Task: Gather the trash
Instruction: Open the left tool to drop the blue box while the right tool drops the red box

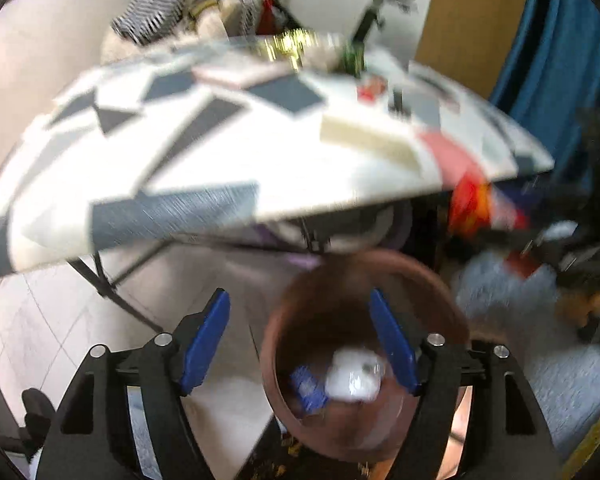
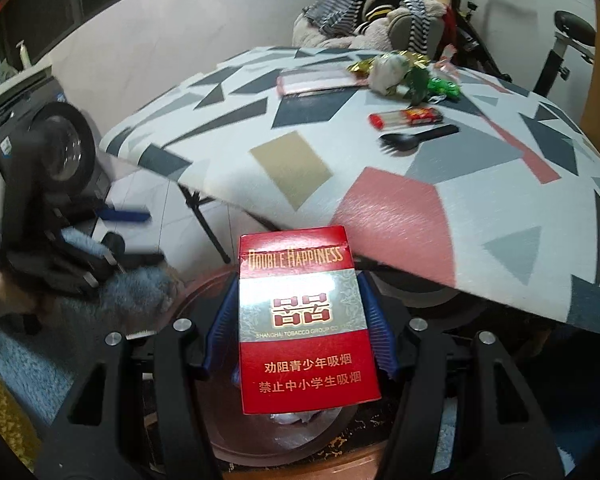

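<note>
Left hand-held gripper [image 1: 300, 340]: released, jaws spread wide, nothing between them. Below and just right of it, the brown bin [image 1: 284, 344], already holding a white wad [image 1: 354, 376] and a blue scrap [image 1: 306, 386]. Ahead and above, the patterned counter [image 1: 204, 168]; view blurred, so detail there is uncertain.

Right hand-held gripper [image 2: 298, 320]: clenched on a red cigarette pack [image 2: 306, 320], held upright between the blue fingers [image 2: 220, 328]. The bin [image 2: 204, 296] sits directly beneath the pack.

Step in hand, by judgement: dropping the pack into the bin. Next move calls for opening the jaws while the pack is over the bin mouth.

Remaining ahead of the right gripper on the counter [image 2: 220, 152]: pink packet [image 2: 316, 80], wrapper pile [image 2: 400, 70], red lighter [image 2: 406, 118], black spork [image 2: 416, 138].
</note>
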